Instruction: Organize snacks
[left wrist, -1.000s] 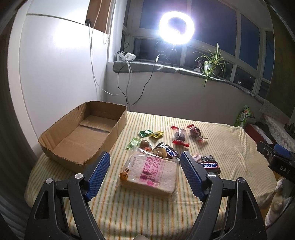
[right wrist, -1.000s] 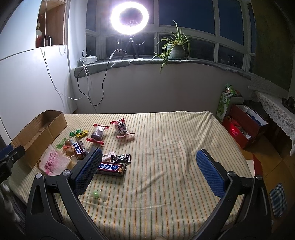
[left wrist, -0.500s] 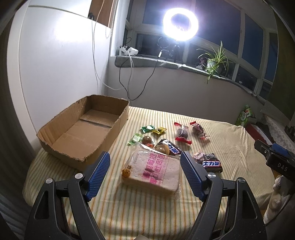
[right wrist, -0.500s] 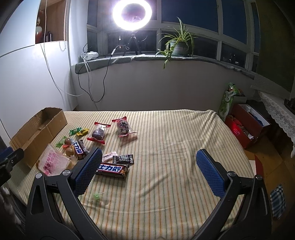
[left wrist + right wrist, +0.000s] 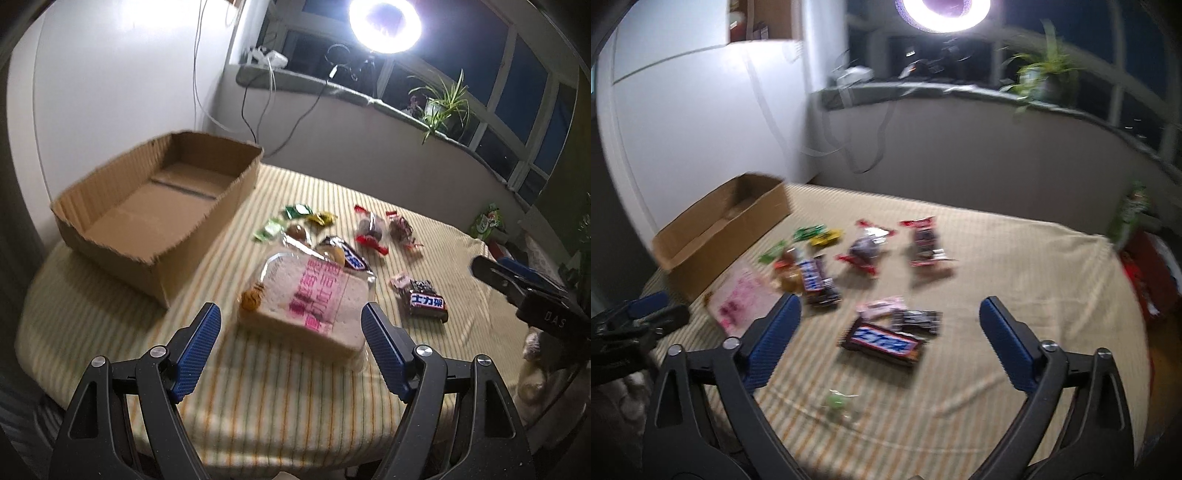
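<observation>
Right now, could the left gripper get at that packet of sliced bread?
Probably yes: the left gripper is open, the bread packet lies just ahead between its fingers, nothing covers it.

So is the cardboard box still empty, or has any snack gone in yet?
Empty. The left wrist view shows the bare floor of the cardboard box, and the bagged bread and other snacks all lie outside on the striped cloth.

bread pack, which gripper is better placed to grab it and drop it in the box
Left. The left gripper is open with the bread pack right ahead of it, beside the cardboard box. The right gripper, jaws closing on nothing, faces the chocolate bar.
</observation>
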Demonstrator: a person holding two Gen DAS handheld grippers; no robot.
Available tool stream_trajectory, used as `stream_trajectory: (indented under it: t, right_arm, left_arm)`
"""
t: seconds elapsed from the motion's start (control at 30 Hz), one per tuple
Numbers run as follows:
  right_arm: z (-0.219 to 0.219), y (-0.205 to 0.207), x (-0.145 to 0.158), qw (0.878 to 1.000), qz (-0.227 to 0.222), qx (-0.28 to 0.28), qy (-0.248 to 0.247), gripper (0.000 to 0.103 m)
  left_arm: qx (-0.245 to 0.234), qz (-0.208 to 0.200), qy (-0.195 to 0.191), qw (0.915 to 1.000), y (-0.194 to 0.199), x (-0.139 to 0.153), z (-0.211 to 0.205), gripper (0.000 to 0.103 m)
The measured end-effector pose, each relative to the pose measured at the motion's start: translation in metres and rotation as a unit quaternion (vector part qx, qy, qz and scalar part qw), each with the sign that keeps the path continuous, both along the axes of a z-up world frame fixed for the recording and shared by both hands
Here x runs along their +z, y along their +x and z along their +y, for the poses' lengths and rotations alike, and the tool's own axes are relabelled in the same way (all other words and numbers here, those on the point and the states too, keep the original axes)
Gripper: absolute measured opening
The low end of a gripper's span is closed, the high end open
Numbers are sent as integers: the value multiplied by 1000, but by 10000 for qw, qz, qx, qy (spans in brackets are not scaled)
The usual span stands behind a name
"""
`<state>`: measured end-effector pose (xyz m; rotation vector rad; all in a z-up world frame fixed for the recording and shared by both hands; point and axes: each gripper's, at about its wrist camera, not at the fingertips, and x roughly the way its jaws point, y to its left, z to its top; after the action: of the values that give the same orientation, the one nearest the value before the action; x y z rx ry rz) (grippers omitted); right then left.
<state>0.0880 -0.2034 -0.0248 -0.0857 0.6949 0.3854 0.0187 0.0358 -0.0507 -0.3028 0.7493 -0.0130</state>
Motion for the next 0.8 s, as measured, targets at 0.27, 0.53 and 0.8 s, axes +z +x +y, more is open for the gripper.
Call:
stream_trajectory:
  t: [0.27,0.53,0.8]
  right_arm:
    - [31,17,-28,9891,1092,825,536,90]
    - [43,38,-55,9714,1937,984,959,69]
    - [50,53,-73,9533,2490,1106,1302,56]
  left_arm:
    - [-126,206,-277,9993,16,-12,7,79]
    - [-197,302,-306,9989,33,-20,15,79]
    - [-453,500,-455,9967,48,-32,18,79]
